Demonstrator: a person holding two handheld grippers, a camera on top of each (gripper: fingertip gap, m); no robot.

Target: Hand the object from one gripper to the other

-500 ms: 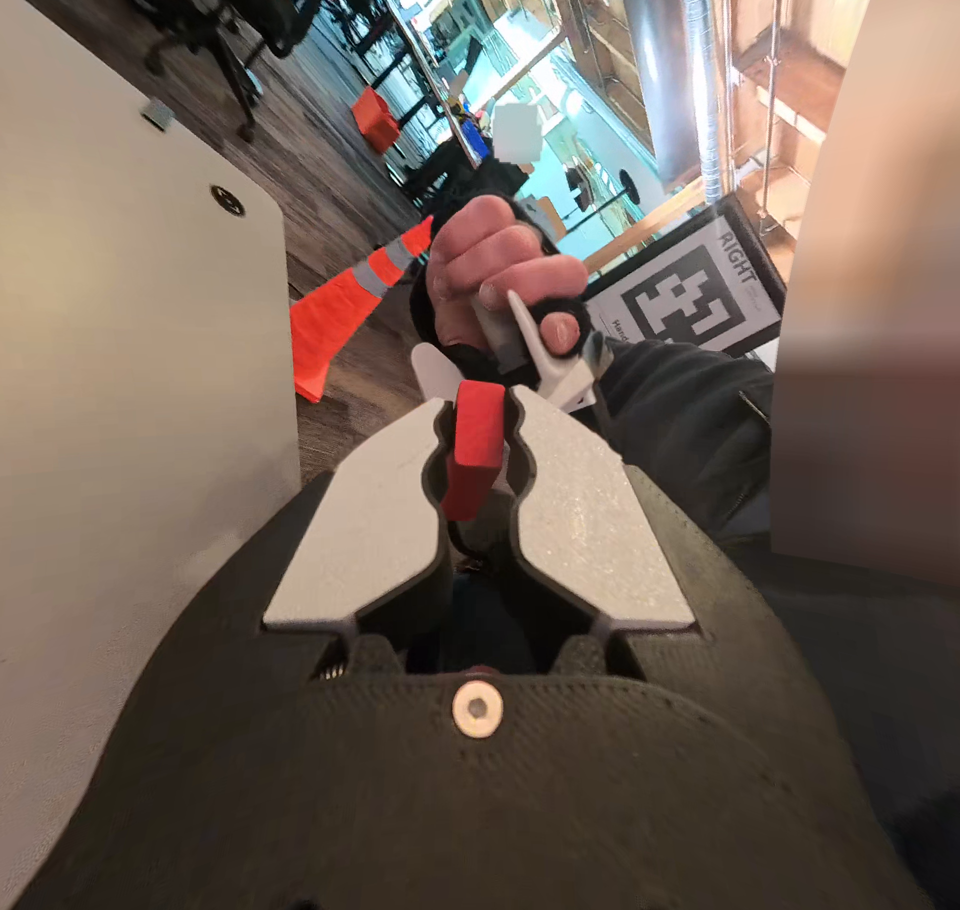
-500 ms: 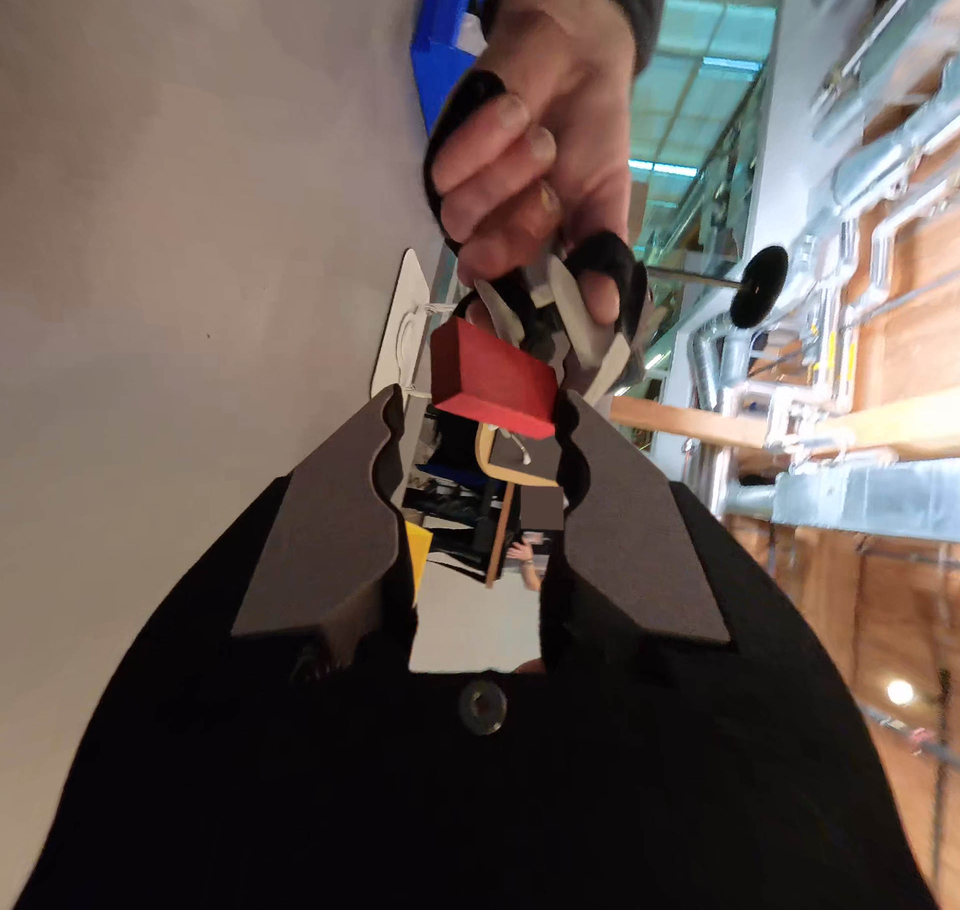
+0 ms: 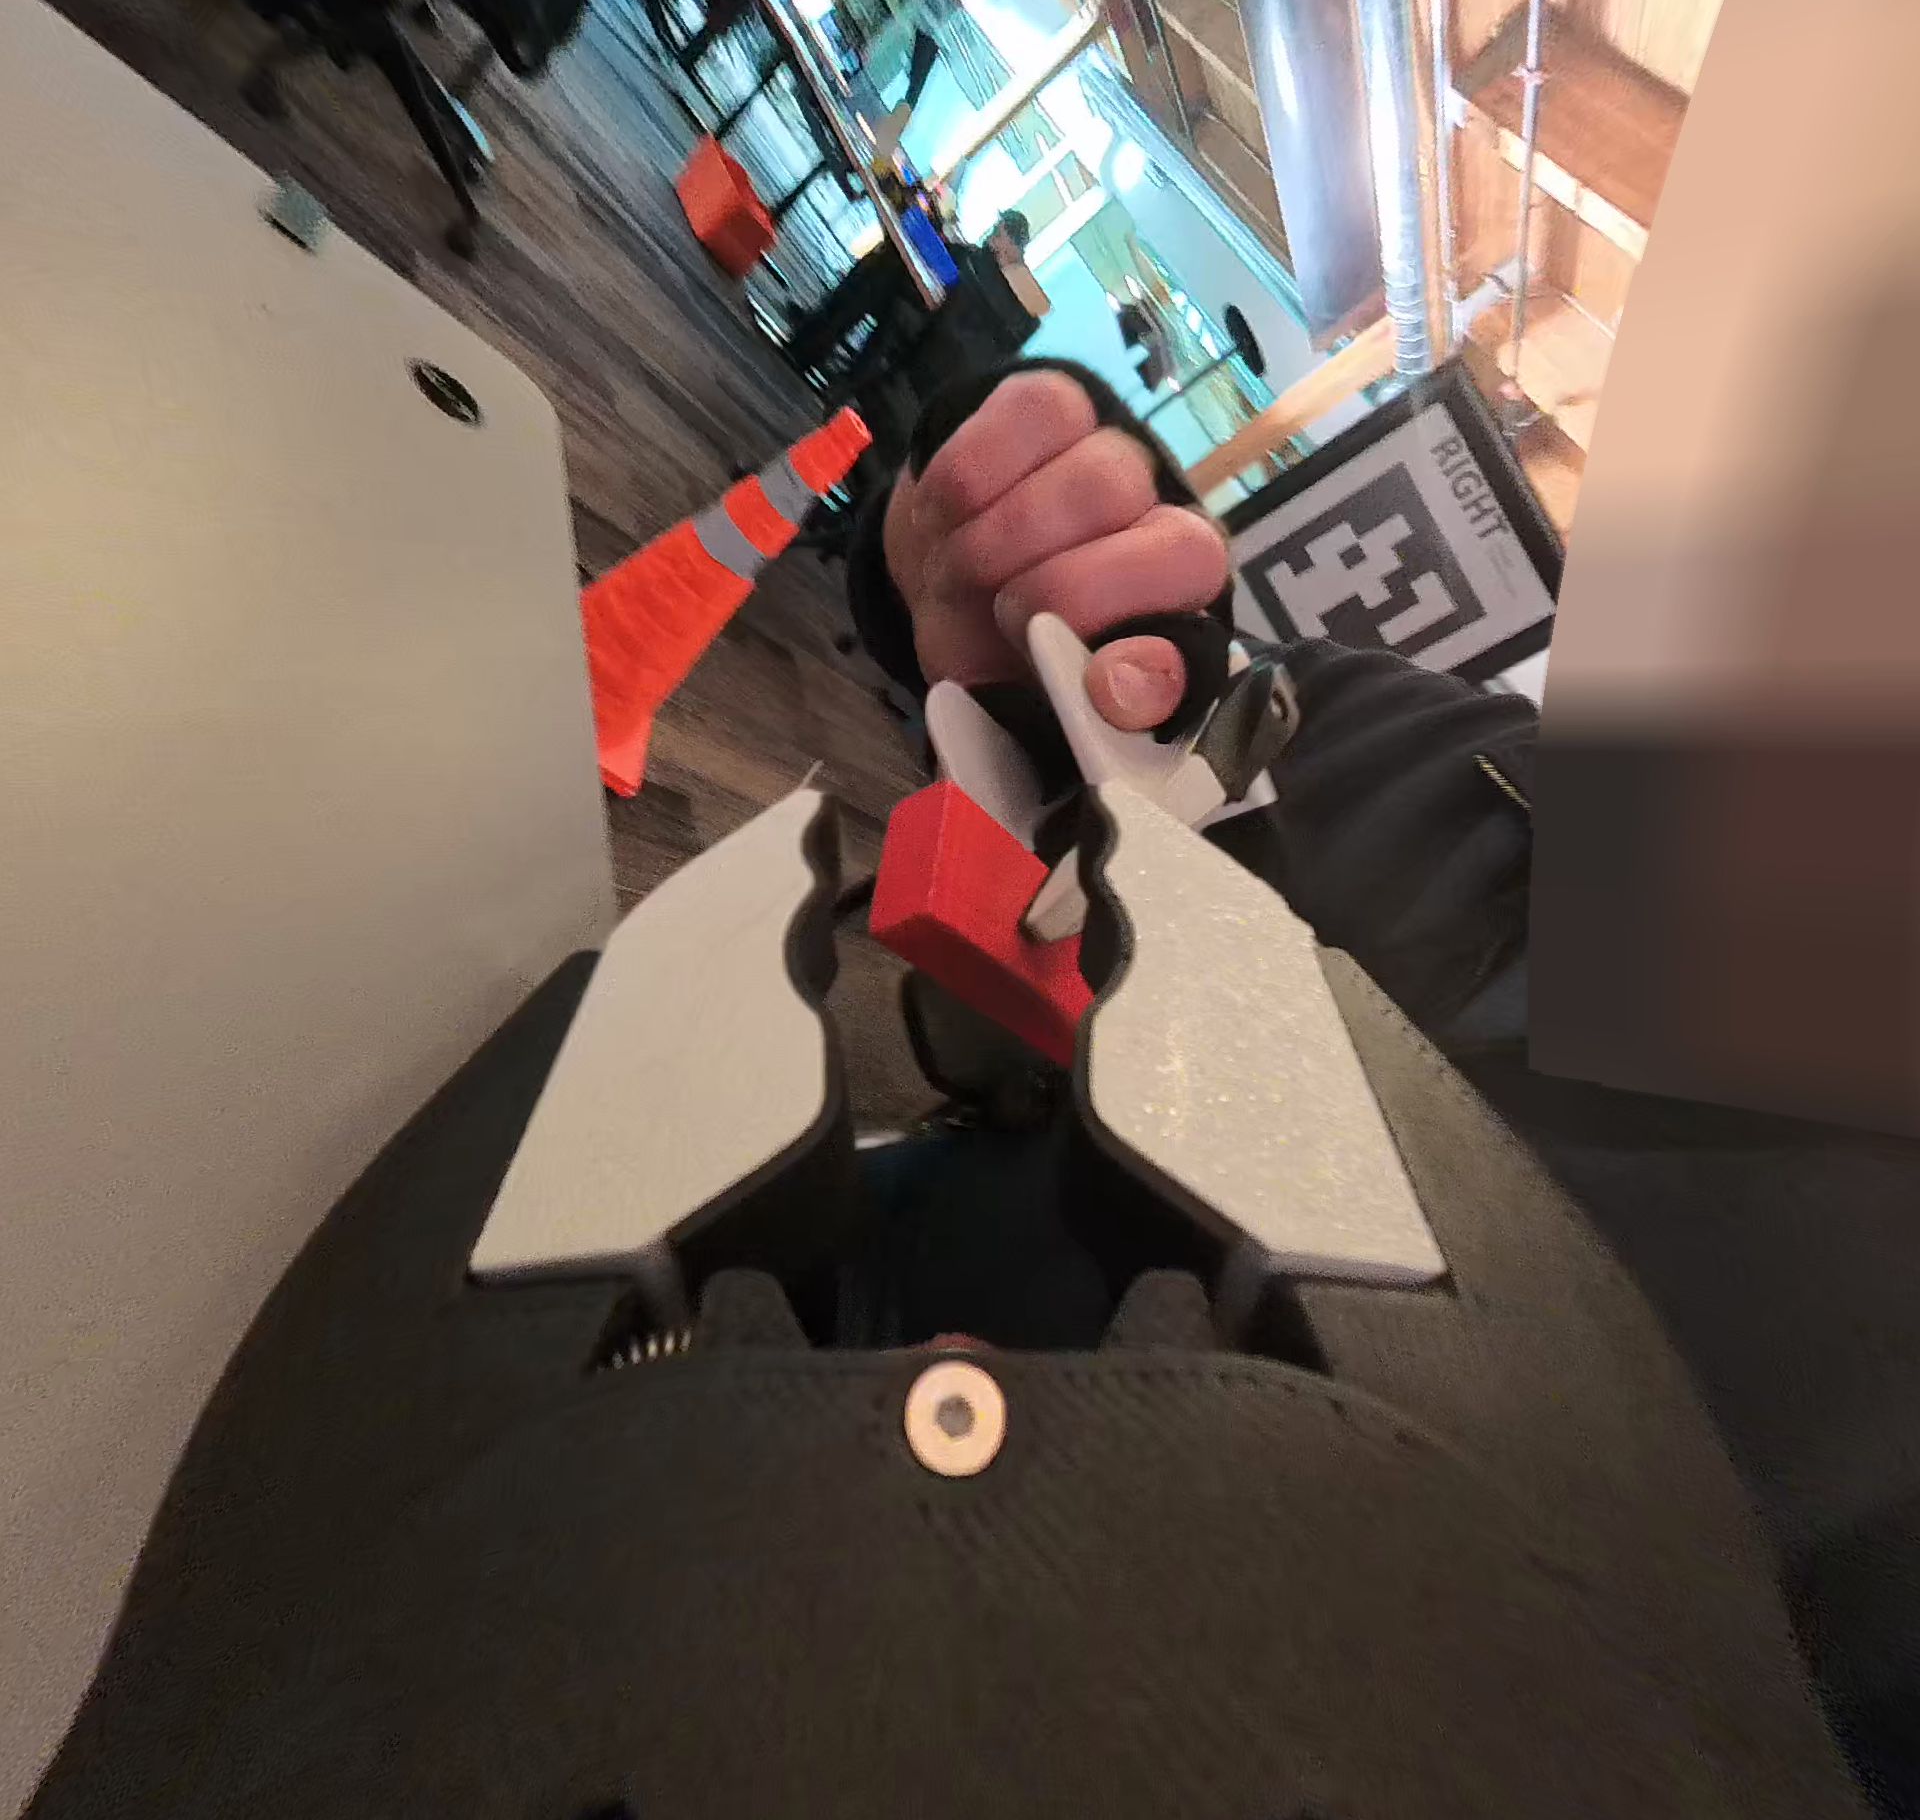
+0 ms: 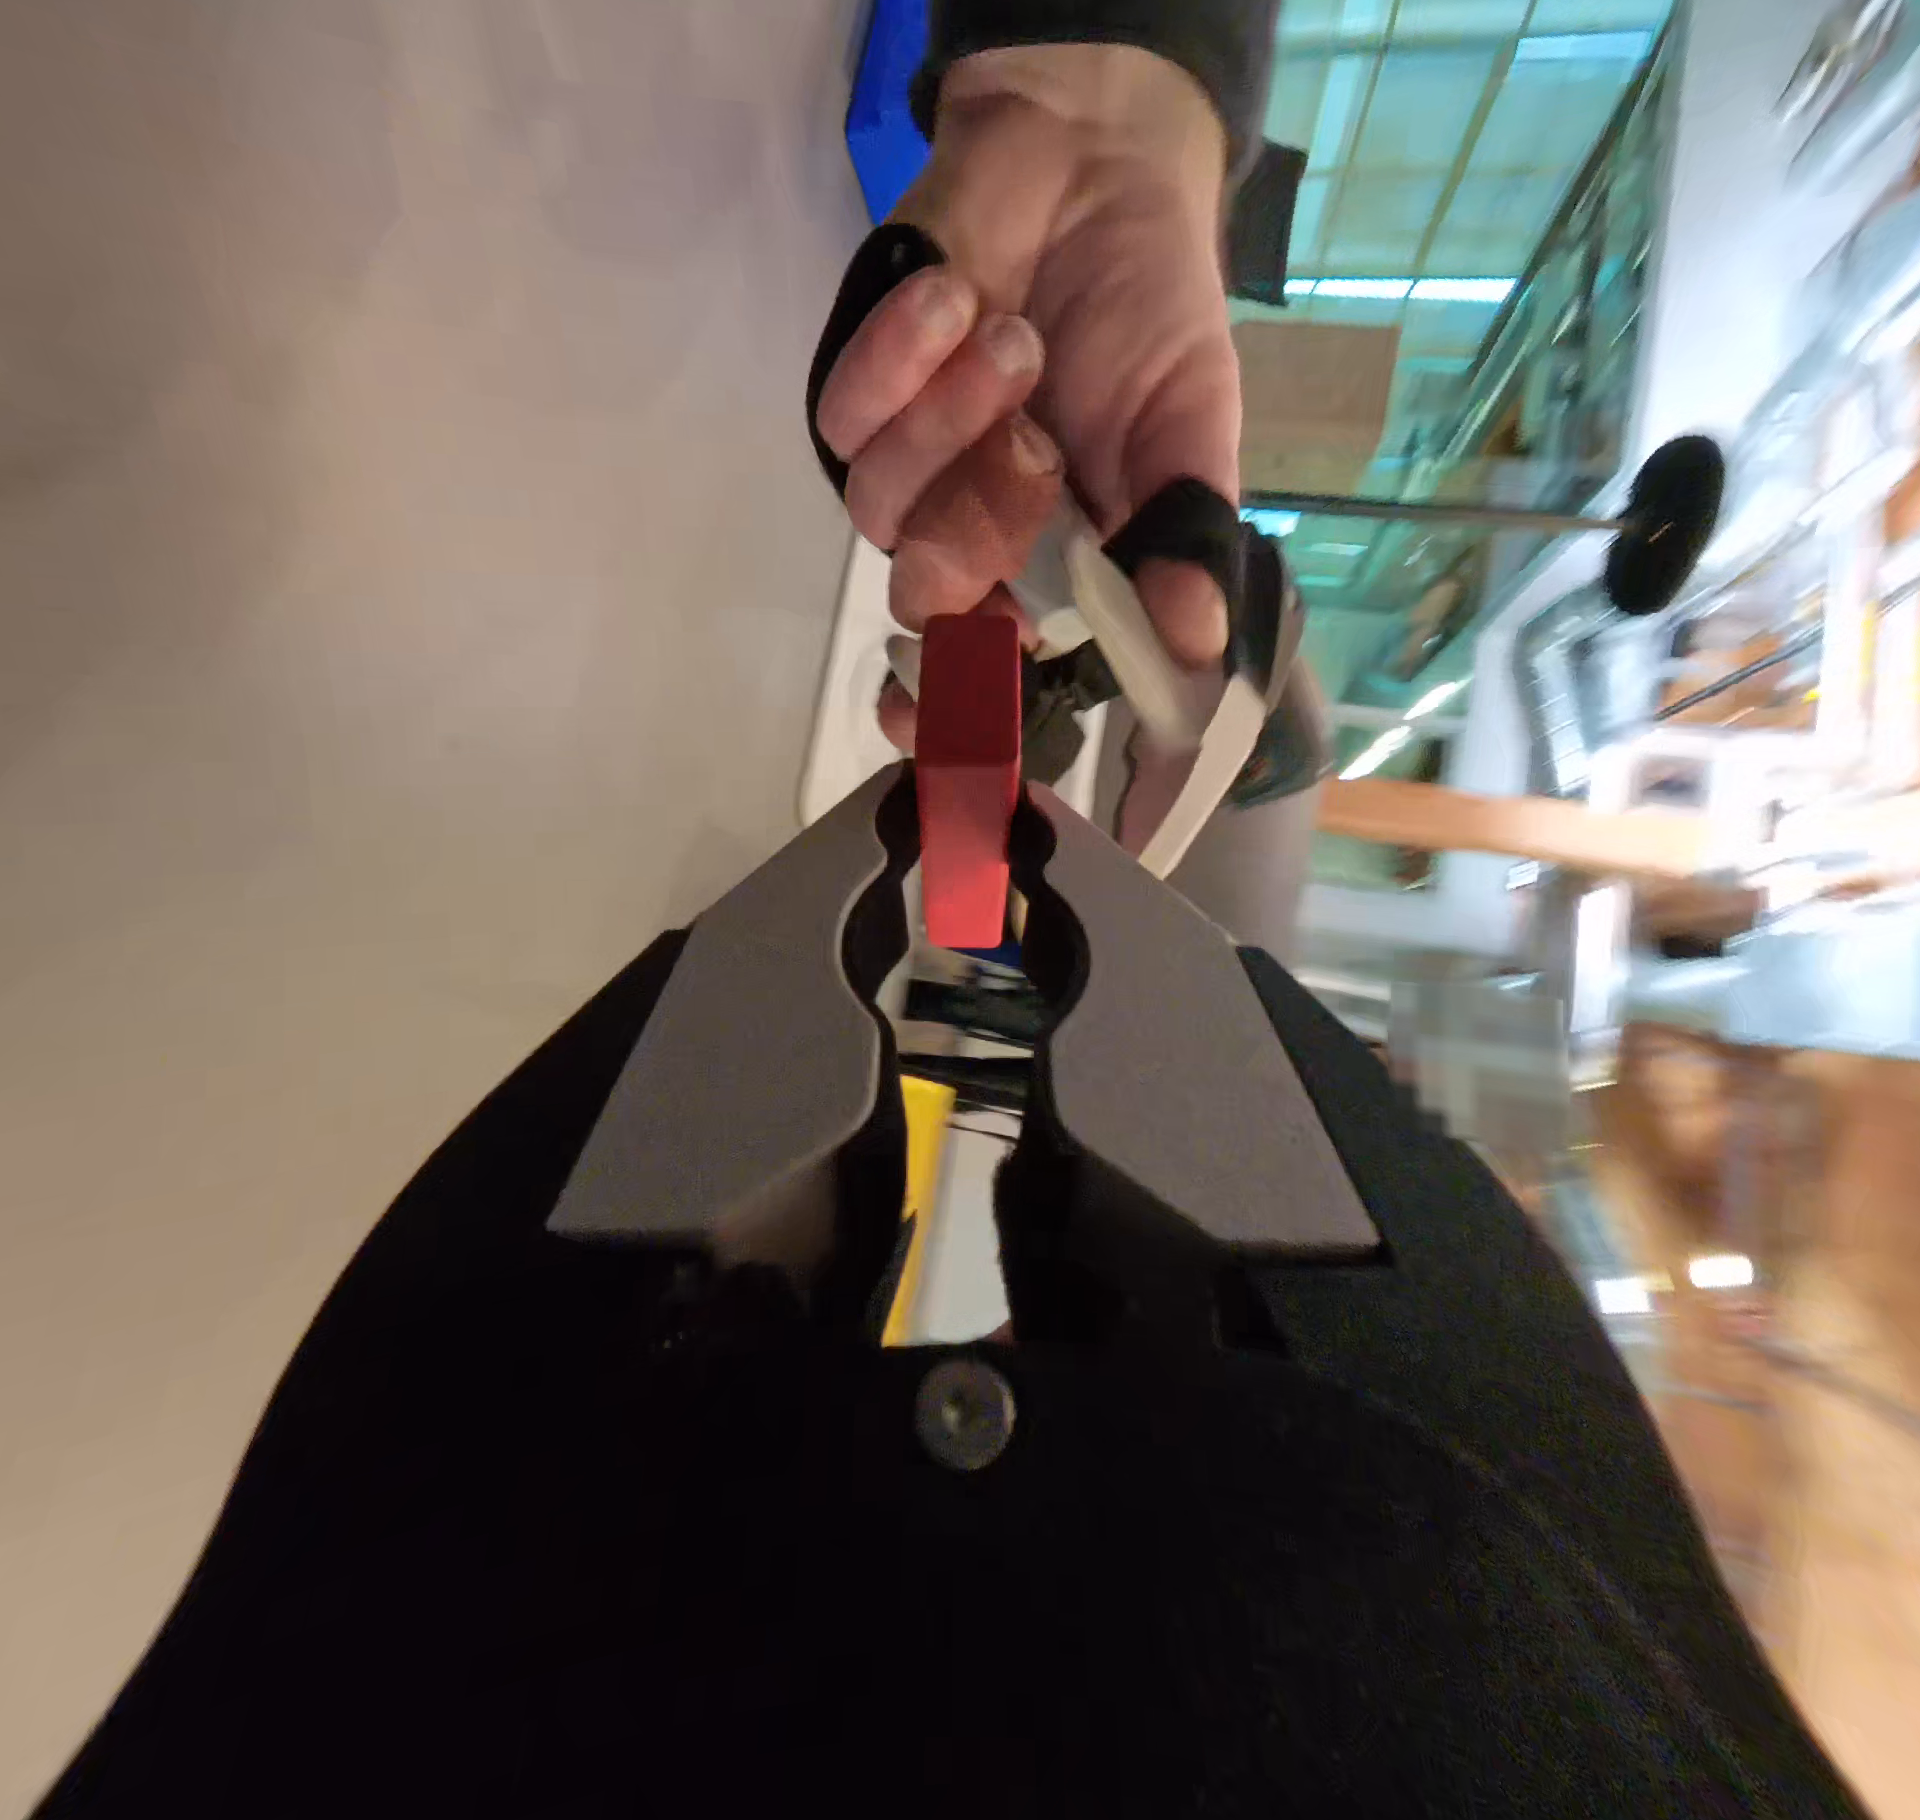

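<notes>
Clamping the red block by its flat faces in the right gripper, with left gripper spread apart, seemingly light, stiff, slick, best gripped centrally.

Quick count: one red block, two tools, the left tool and the right tool, two hands gripping them, one orange traffic cone, and one black-and-white marker board.
</notes>
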